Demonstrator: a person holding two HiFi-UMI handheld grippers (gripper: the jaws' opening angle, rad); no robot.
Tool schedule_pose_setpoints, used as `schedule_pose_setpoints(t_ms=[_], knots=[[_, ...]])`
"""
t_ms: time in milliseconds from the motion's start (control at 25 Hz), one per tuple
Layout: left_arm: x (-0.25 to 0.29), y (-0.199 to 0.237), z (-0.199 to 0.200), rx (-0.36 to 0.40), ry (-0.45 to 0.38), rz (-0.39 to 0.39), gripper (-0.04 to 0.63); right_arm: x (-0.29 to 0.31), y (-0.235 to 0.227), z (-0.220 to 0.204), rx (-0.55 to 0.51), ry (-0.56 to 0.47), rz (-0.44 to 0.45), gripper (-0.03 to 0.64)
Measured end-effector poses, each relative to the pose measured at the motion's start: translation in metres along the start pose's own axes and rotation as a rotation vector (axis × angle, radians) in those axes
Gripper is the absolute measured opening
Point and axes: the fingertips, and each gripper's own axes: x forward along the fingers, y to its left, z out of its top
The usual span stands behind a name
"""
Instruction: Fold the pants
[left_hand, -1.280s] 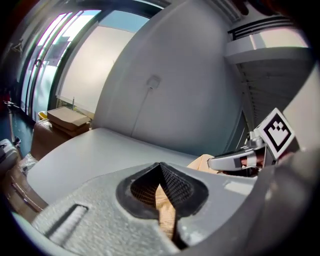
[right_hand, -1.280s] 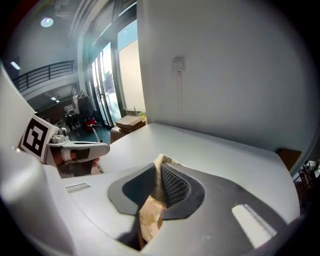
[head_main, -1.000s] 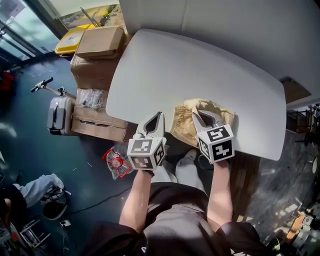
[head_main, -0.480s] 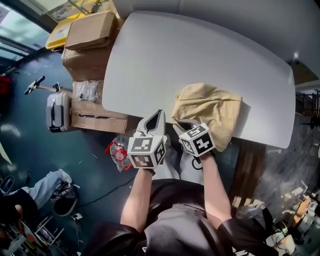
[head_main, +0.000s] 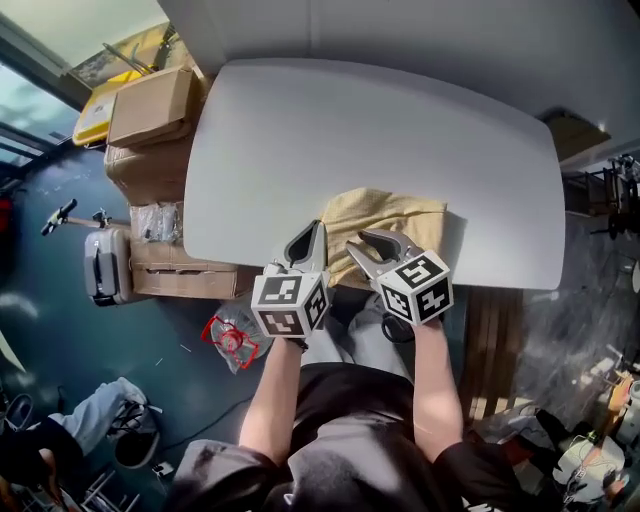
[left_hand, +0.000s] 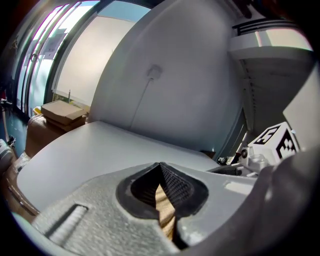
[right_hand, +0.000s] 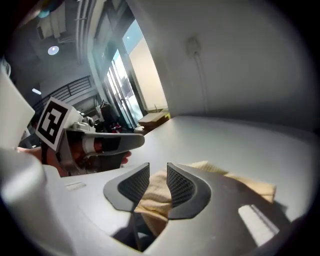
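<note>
At table (head_main: 400, 130) edge: left gripper (left_hand: 160, 169) jaws pinch pants (head_main: 398, 213); right gripper (right_hand: 158, 172) jaws just opening, pants between.

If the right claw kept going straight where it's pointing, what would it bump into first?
The tan pants. The right claw has just been opening its jaws; cloth lies between them, and more is bunched just ahead on the white table, though depth is hard to judge.

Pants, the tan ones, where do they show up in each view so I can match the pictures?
Head view: pants at the centre, on the near edge of the table.
Left gripper view: a thin tan strip, low centre.
Right gripper view: low centre, spreading right.
Shared landmark: the table, which fills the middle of all three views.
</note>
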Motion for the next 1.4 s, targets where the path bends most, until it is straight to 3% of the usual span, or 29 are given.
schedule_pose_setpoints(t_ms=[360, 560, 720, 880, 1240, 1400], knots=[[0.026, -0.093, 0.1, 0.193, -0.156, -0.099, 0.003, -0.12, -0.086, 0.108, -0.092, -0.394, -0.366, 0.006], [0.025, -0.133, 0.155, 0.291, -0.294, -0.108, 0.003, -0.191, -0.115, 0.147, -0.099, -0.575, -0.503, 0.003], [0.022, -0.167, 0.181, 0.354, -0.371, -0.117, 0.003, -0.239, -0.115, 0.172, -0.128, -0.692, -0.536, 0.002], [0.021, -0.19, 0.195, 0.4, -0.439, -0.125, 0.003, -0.258, -0.117, 0.186, -0.169, -0.734, -0.556, 0.002], [0.035, -0.206, 0.196, 0.35, -0.418, -0.154, 0.003, -0.262, -0.126, 0.186, -0.194, -0.722, -0.54, 0.003], [0.042, -0.211, 0.189, 0.381, -0.408, -0.145, 0.003, -0.266, -0.132, 0.183, -0.186, -0.717, -0.538, 0.003]])
